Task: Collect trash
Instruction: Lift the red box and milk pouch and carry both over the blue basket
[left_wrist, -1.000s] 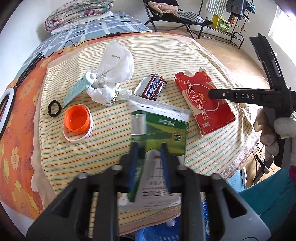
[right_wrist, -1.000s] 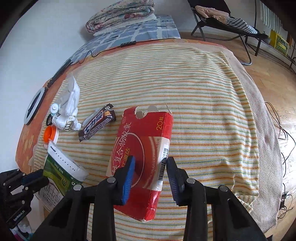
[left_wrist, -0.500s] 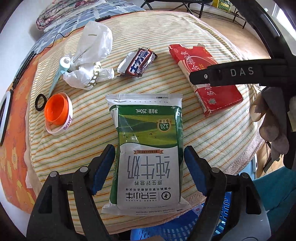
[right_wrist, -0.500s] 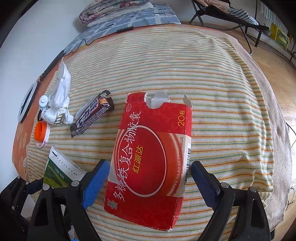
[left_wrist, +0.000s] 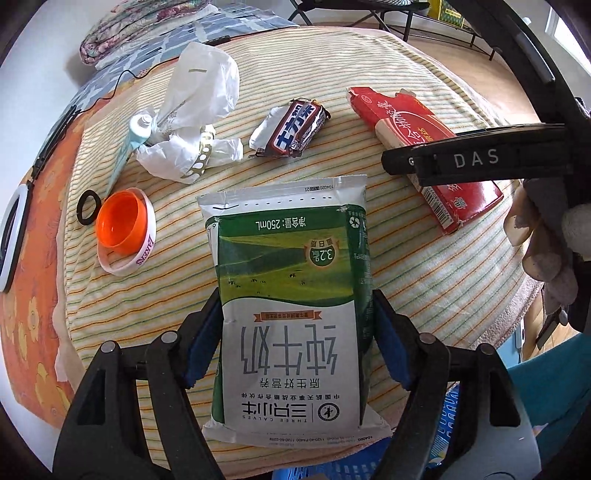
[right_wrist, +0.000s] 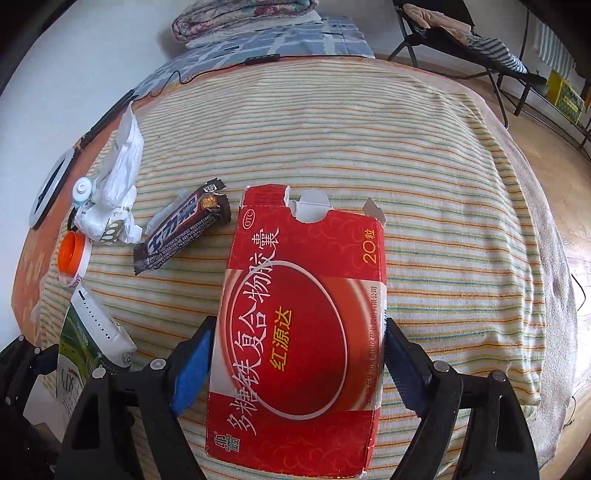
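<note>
The milk pouch (left_wrist: 291, 314), at lower centre, is bracketed by the spread left gripper (left_wrist: 295, 343); the red box (right_wrist: 303, 332) likewise by the unclenched right gripper (right_wrist: 299, 365). Either could be crushed or slip during closure.

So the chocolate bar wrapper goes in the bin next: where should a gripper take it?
Grip the chocolate bar wrapper across its narrow middle, coming from above. It lies flat and slanted on the striped blanket, so turn the fingers square to its length; the crinkled ends would likely slip.
</note>
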